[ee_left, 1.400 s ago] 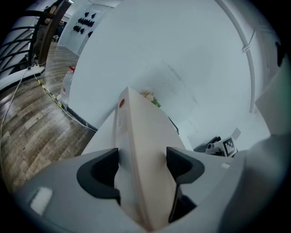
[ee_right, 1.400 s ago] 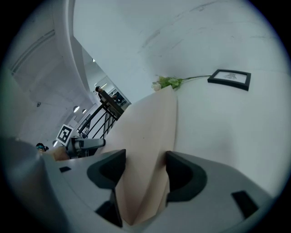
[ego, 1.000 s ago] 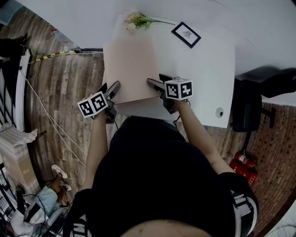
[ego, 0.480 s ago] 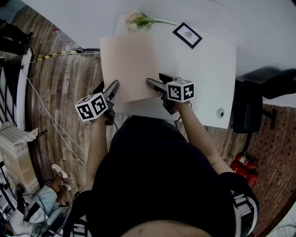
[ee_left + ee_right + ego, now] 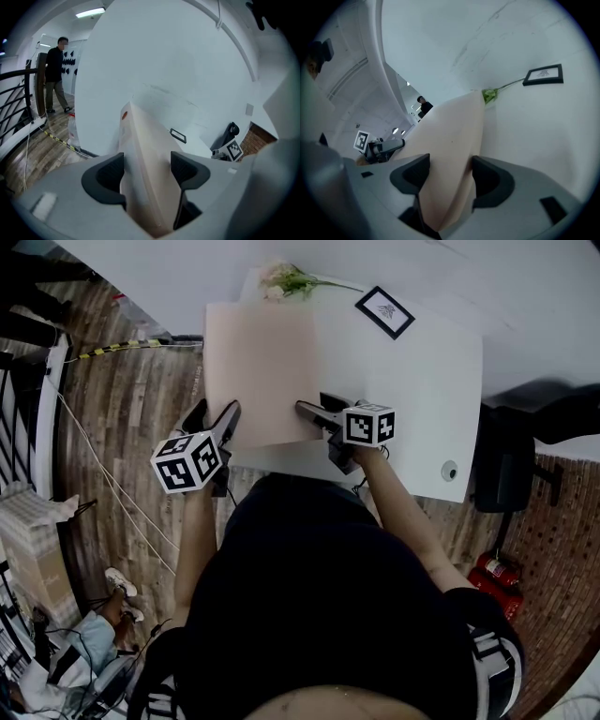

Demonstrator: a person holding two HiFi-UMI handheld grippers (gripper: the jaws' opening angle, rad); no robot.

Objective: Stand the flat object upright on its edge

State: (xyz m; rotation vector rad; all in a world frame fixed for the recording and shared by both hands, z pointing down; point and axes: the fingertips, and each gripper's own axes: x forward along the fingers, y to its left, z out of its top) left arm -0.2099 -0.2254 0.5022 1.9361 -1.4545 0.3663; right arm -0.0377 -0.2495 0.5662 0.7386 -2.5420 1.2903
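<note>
The flat object is a large beige board point(image 5: 262, 371), held over the left part of the white table point(image 5: 422, 381) with its far edge raised. My left gripper point(image 5: 217, 418) is shut on its near left corner. My right gripper point(image 5: 319, 407) is shut on its near right corner. In the left gripper view the board point(image 5: 145, 150) runs edge-on between the dark pads of that gripper point(image 5: 147, 171) and fills the gap. In the right gripper view the board point(image 5: 450, 136) likewise fills the gap of the right gripper point(image 5: 450, 180).
A flower sprig point(image 5: 286, 279) and a small black picture frame point(image 5: 384, 311) lie at the table's far side. A round fitting point(image 5: 449, 470) sits near its right front corner. A dark chair point(image 5: 511, 456) stands at the right. A person point(image 5: 55, 70) walks by a railing.
The board's far edge has come up toward the camera and now covers more of the table's left side. My left gripper has dropped slightly down and to the left. Both grips hold.
</note>
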